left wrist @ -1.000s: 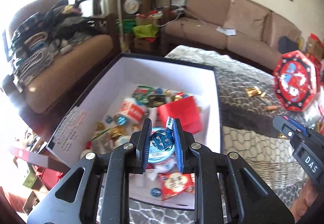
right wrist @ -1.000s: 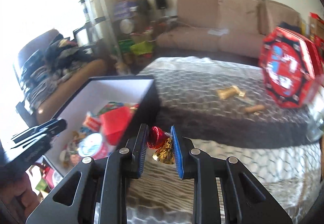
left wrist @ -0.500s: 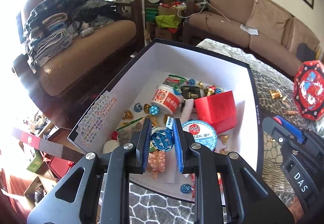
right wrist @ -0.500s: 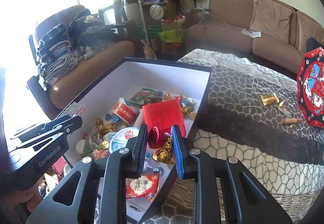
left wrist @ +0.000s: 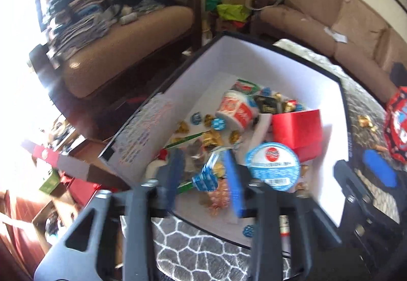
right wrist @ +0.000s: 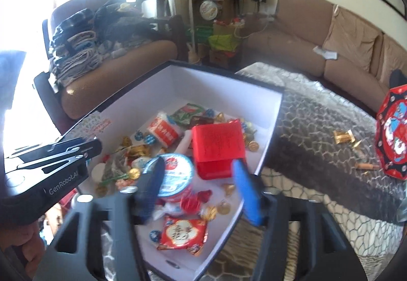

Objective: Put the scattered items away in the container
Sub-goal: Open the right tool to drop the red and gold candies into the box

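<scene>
The black box with white inner walls (left wrist: 267,62) (right wrist: 216,82) holds a red carton (left wrist: 297,128), a blue-lidded tub (left wrist: 272,166), a red and white cup (left wrist: 236,110) and several foil sweets. Over its near end, my left gripper (left wrist: 202,155) is opening. A blue foil sweet (left wrist: 206,178) sits loose between the fingers, with neither pad touching it. My right gripper (right wrist: 198,163) is also opening, above the box's near right corner. A red foil sweet (right wrist: 193,202) and a gold one (right wrist: 211,212) lie in the box below it.
On the patterned tablecloth right of the box lie a gold sweet (right wrist: 343,136) and a small stick-shaped piece (right wrist: 366,166), beside a red octagonal box (right wrist: 391,133). Brown sofas (right wrist: 305,34) and a chair piled with folded clothes (right wrist: 84,44) stand behind the table.
Both grippers moved over the box and their jaws spread apart. The blue sweet came free of the left pads. The red and gold sweets left the right pads and dropped into the box.
</scene>
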